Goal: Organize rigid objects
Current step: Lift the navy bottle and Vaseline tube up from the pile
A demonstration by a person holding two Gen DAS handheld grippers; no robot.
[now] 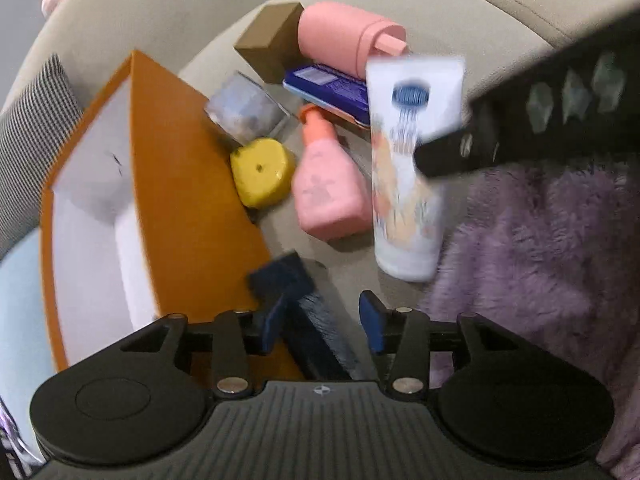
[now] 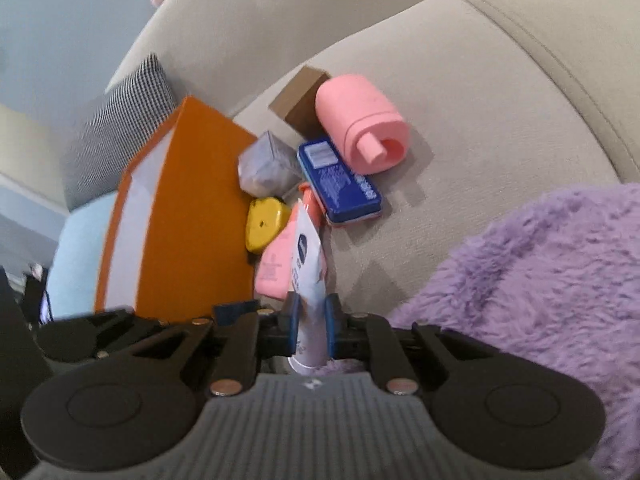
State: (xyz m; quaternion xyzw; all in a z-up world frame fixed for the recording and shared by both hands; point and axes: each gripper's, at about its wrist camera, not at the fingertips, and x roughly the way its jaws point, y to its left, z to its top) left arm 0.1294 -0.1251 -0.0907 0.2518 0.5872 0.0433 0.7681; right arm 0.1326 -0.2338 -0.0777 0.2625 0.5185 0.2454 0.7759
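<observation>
My right gripper (image 2: 312, 322) is shut on a white printed tube (image 2: 308, 264), which it holds above the sofa seat; the left wrist view shows the same tube (image 1: 404, 184) upright in the air. My left gripper (image 1: 322, 322) is open beside the orange box (image 1: 180, 184). A dark blue, brush-like object (image 1: 280, 276) lies slanted between its pads, and the right pad stands clear of it. On the seat lie a pink pump bottle (image 1: 324, 192), a yellow piece (image 1: 262, 172), a clear box (image 1: 244, 108), a blue tin (image 1: 332, 88), a pink canister (image 1: 340, 40) and a brown box (image 1: 272, 38).
The orange box has a white inside (image 1: 92, 216) and stands at the left on the beige sofa (image 2: 480, 120). A purple fluffy throw (image 1: 540, 240) covers the right. A checked cushion (image 1: 32, 120) and a pale blue cushion (image 2: 80, 256) sit behind the box.
</observation>
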